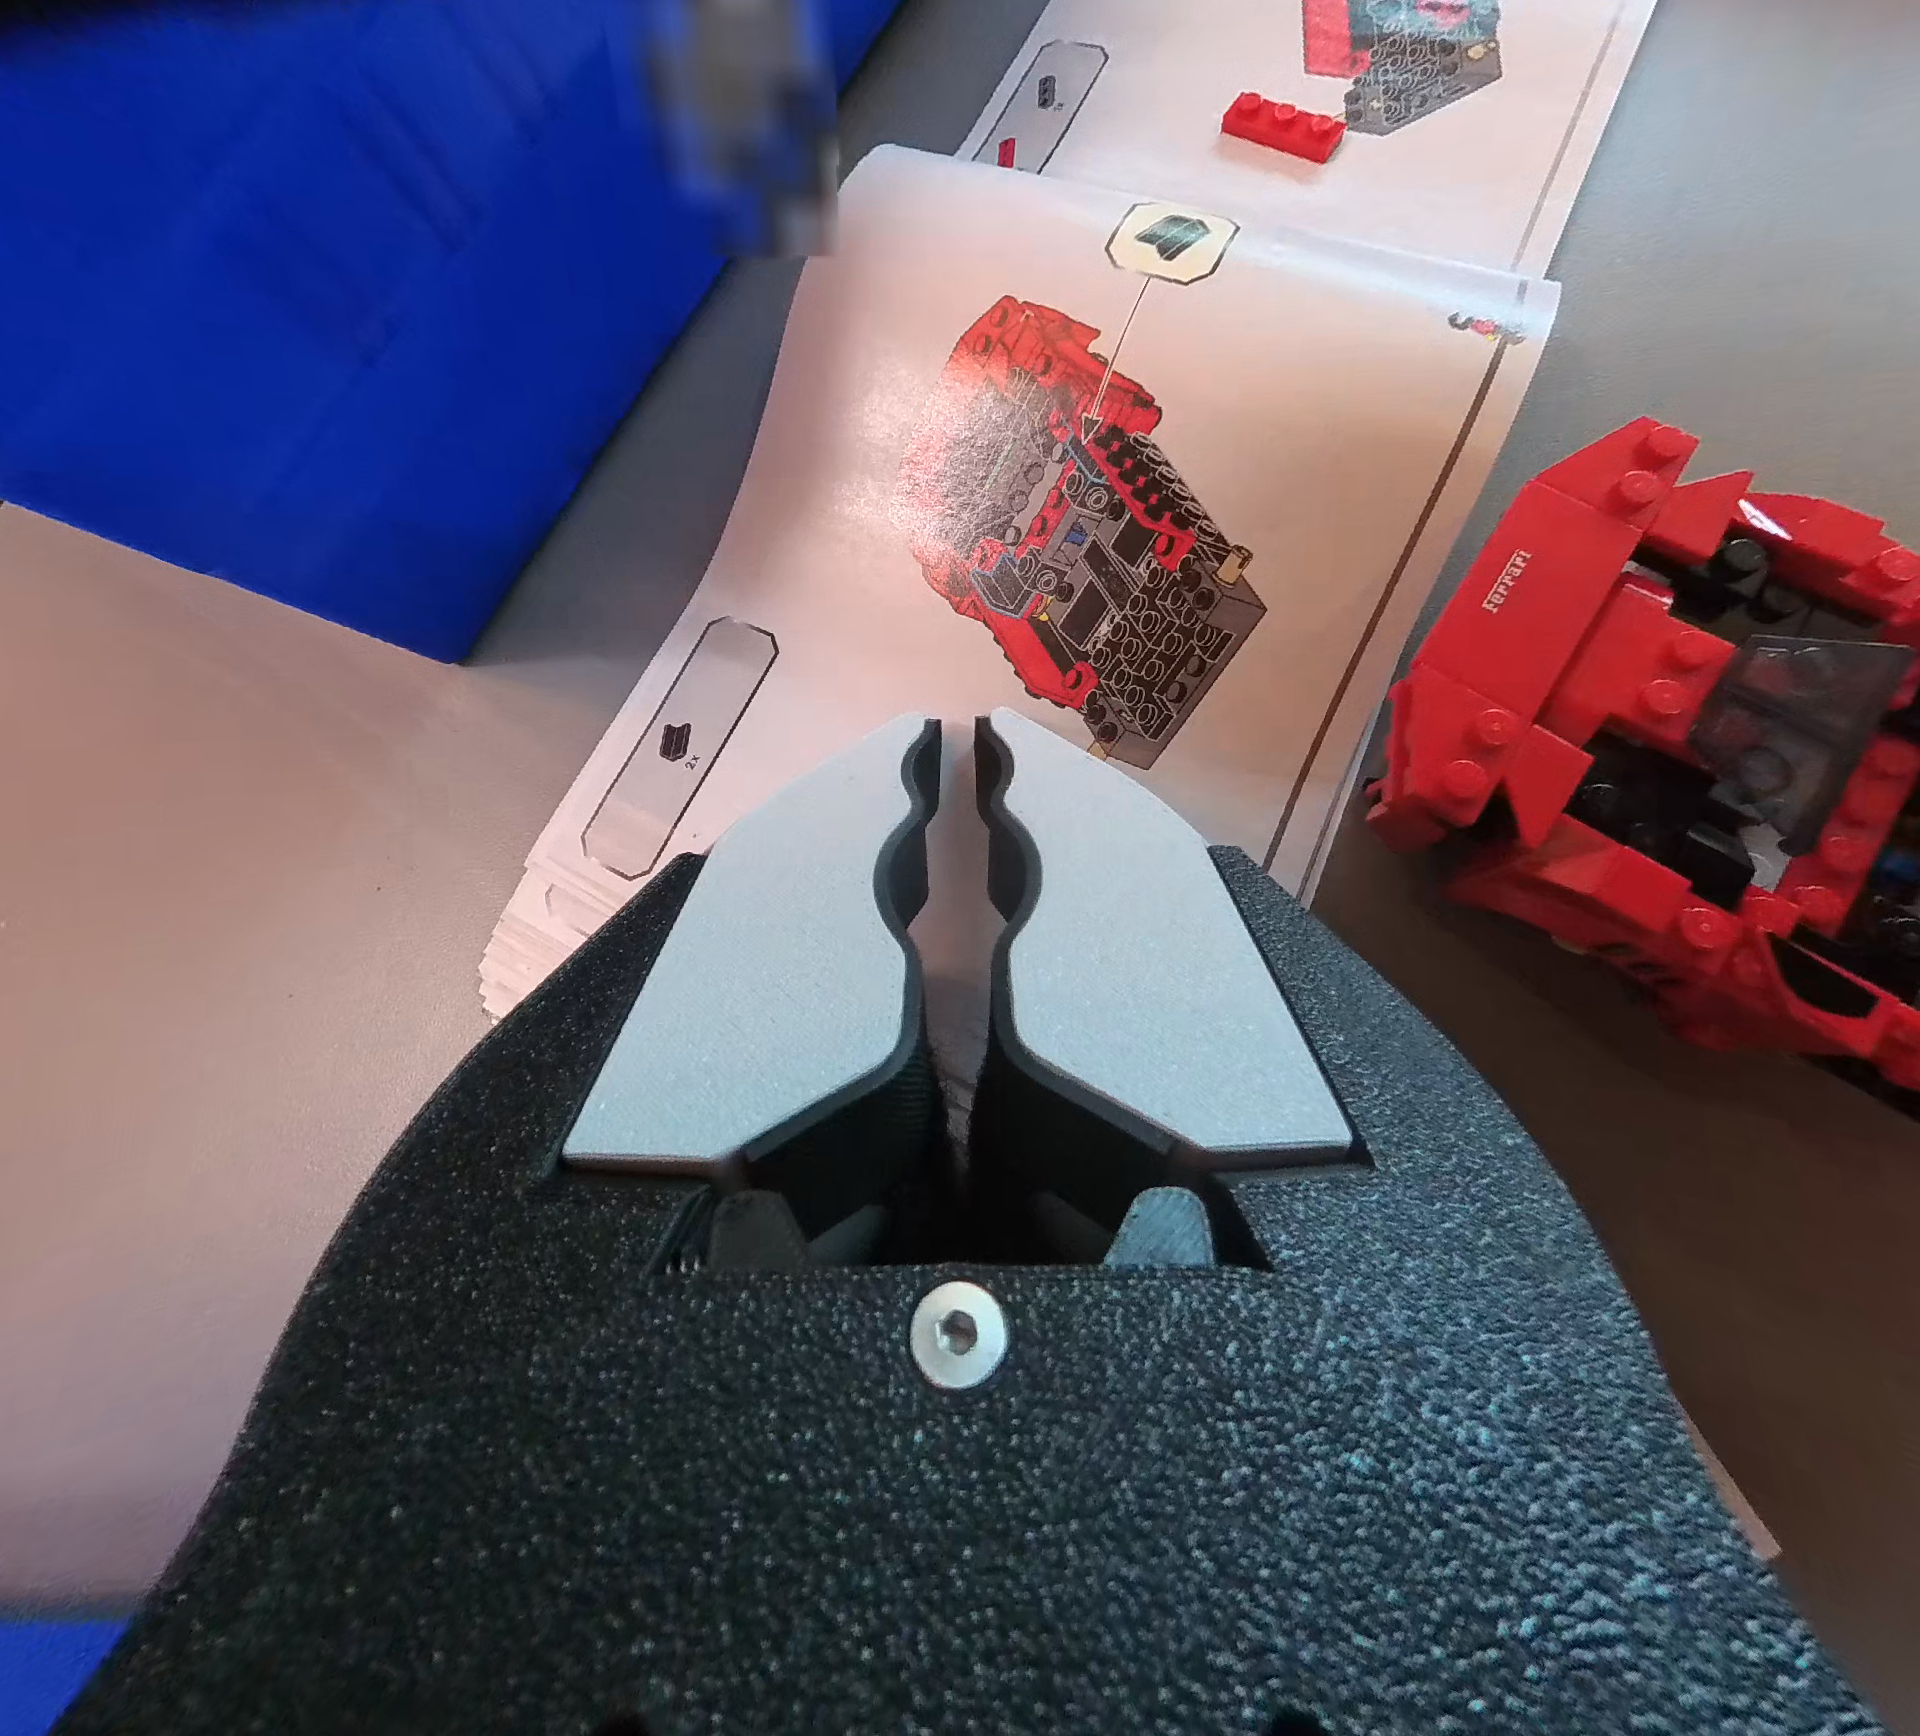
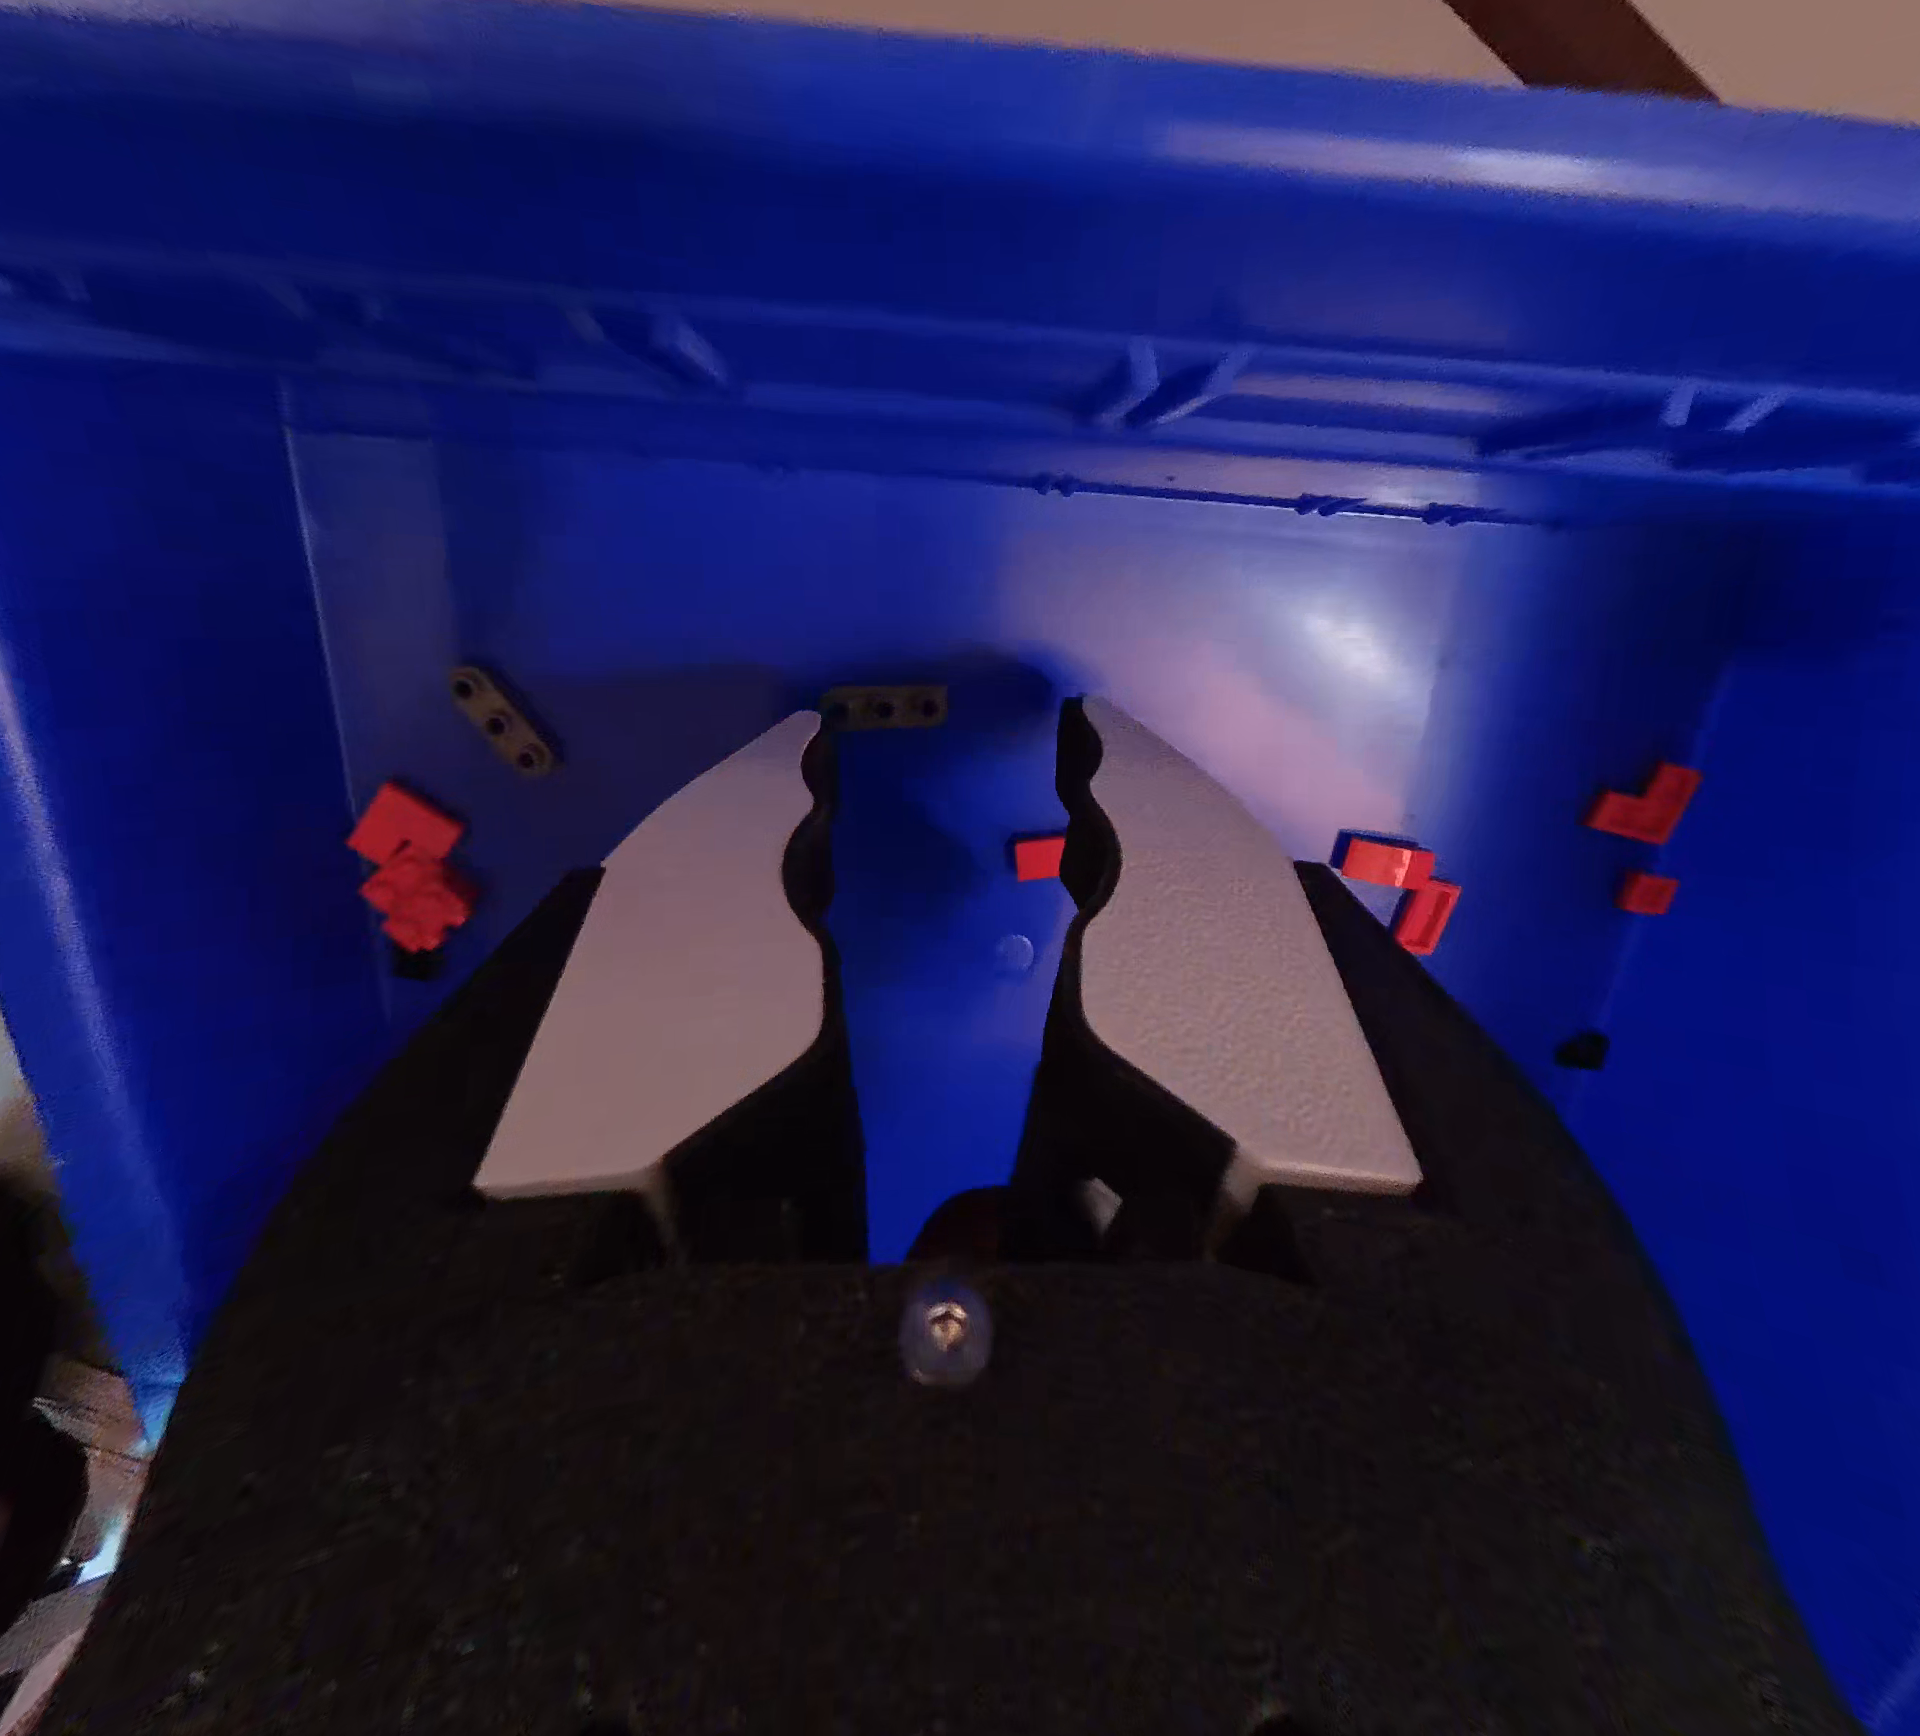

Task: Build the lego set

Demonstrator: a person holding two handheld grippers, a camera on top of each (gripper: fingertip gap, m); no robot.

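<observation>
In the left wrist view my left gripper (image 1: pixel 957 730) is shut and empty, hovering over the open instruction booklet (image 1: pixel 935 460). A partly built red and black lego car (image 1: pixel 1662 751) sits on the table to its right. A loose red plate (image 1: pixel 1280 128) lies on the far page. In the right wrist view my right gripper (image 2: pixel 945 720) is open and empty inside the blue bin (image 2: pixel 935 564). A dark plate with three holes (image 2: pixel 883 707) lies just past its left fingertip. A small red piece (image 2: pixel 1037 855) lies by its right finger.
On the bin floor lie another dark holed plate (image 2: pixel 501 722), a red cluster (image 2: pixel 410 865) at left and several red pieces (image 2: pixel 1397 876) at right. The blue bin (image 1: pixel 312 232) stands left of the booklet on the grey table (image 1: pixel 1714 1374). The loose red plate (image 1: pixel 1280 128) is about 15 cm from my left fingertips.
</observation>
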